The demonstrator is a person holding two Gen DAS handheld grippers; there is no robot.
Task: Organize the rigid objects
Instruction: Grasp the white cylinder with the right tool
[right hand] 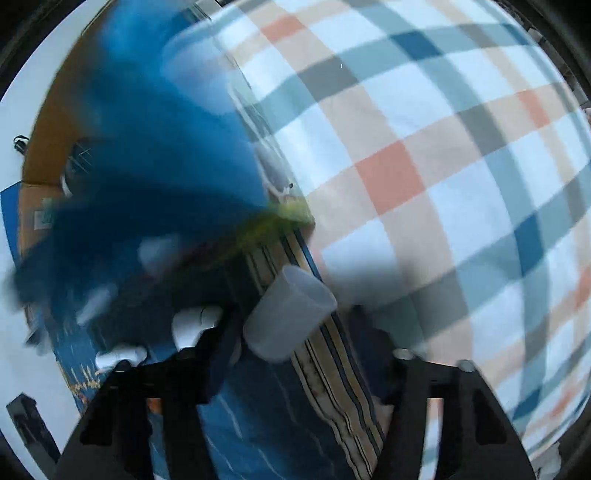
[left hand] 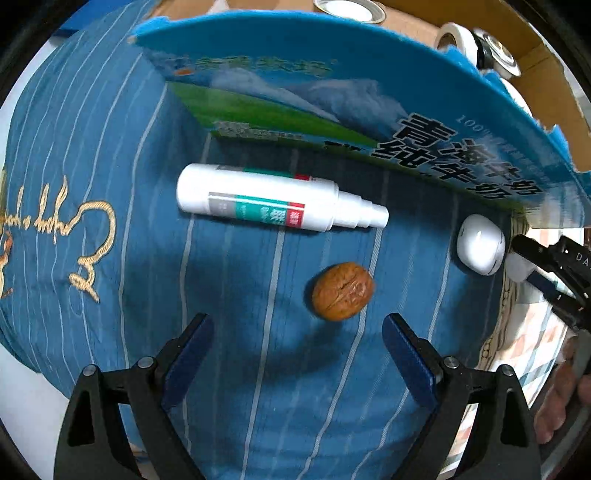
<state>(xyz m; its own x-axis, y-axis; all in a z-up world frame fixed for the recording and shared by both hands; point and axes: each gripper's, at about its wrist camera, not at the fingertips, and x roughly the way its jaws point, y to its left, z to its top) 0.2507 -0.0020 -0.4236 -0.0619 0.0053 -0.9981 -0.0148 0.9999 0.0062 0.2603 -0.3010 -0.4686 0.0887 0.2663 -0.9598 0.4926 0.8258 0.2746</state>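
Above the blue striped cloth (left hand: 110,155), left gripper (left hand: 297,332): pointed straight down, fingers spread wide, nothing between them.
Walnut (left hand: 342,291): on the cloth just beyond the fingertips, nearer the right finger, touching neither.
White spray bottle (left hand: 273,199): lying on its side, farther out, nozzle to the right.
White earbud case (left hand: 480,244): right of the walnut, by the cloth's edge.
Right gripper (right hand: 295,325): aimed steeply down; translucent cup (right hand: 290,314) between its fingers beside the left one; blur hides whether the pads press it.
Blue milk carton box (left hand: 332,74): at the far side, tape rolls (left hand: 349,9) inside.
Checked sheet (right hand: 443,147): under the cloth, to the right.
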